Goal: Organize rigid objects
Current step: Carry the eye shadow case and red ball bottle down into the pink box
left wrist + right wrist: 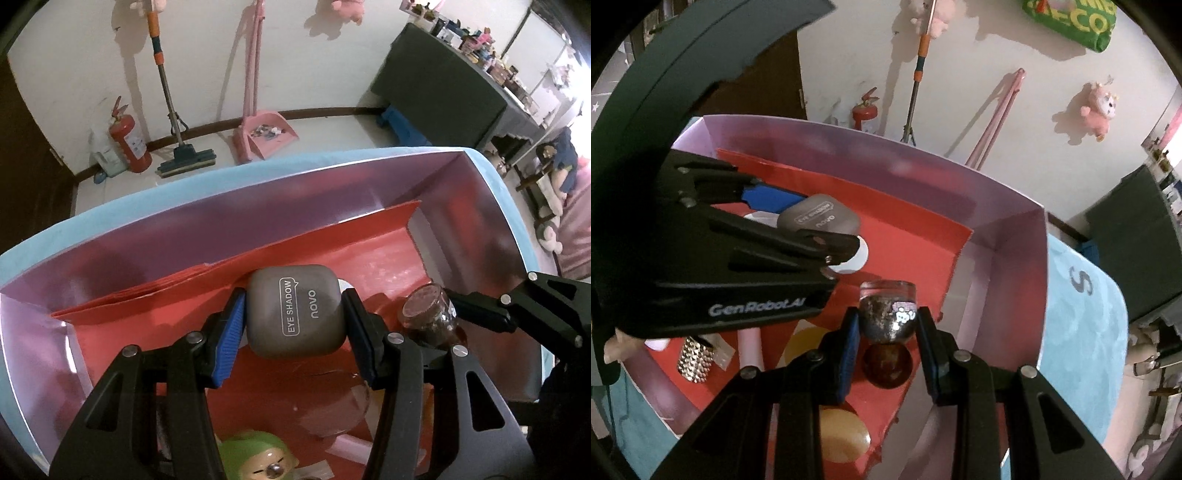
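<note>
Jaws grip one compact [295,310], one jar [888,314].

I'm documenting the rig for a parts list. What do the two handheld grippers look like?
Both are matte black, angular linkage frames with cut-out slots and round silver pivot pins. The left gripper and the right gripper each carry ribbed blue pads on the inner faces of their two fingers. The left gripper's body reads "GenRobot.AI" in pale lettering in the right wrist view. No cables or sleeves show.
</note>
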Available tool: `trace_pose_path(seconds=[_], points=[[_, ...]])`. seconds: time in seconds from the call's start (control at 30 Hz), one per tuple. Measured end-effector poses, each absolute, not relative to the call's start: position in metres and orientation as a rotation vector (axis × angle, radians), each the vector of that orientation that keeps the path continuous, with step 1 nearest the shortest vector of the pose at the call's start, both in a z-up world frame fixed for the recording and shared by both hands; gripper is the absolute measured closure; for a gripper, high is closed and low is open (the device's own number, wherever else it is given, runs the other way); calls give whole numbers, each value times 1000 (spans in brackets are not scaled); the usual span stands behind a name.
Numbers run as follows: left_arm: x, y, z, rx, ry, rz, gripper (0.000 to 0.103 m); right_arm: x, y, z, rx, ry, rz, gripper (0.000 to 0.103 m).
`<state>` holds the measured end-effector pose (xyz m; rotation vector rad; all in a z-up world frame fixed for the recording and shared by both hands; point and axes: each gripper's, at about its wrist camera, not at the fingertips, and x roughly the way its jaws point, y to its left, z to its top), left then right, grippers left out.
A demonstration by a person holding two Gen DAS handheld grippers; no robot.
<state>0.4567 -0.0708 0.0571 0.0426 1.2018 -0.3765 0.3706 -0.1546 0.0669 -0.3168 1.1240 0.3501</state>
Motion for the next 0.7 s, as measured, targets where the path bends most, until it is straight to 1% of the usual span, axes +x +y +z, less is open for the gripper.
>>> trace_pose_path(seconds=[0.7], points=[[455, -67, 55, 30, 1205, -366, 53, 405, -145, 59, -325, 1182, 338, 70]])
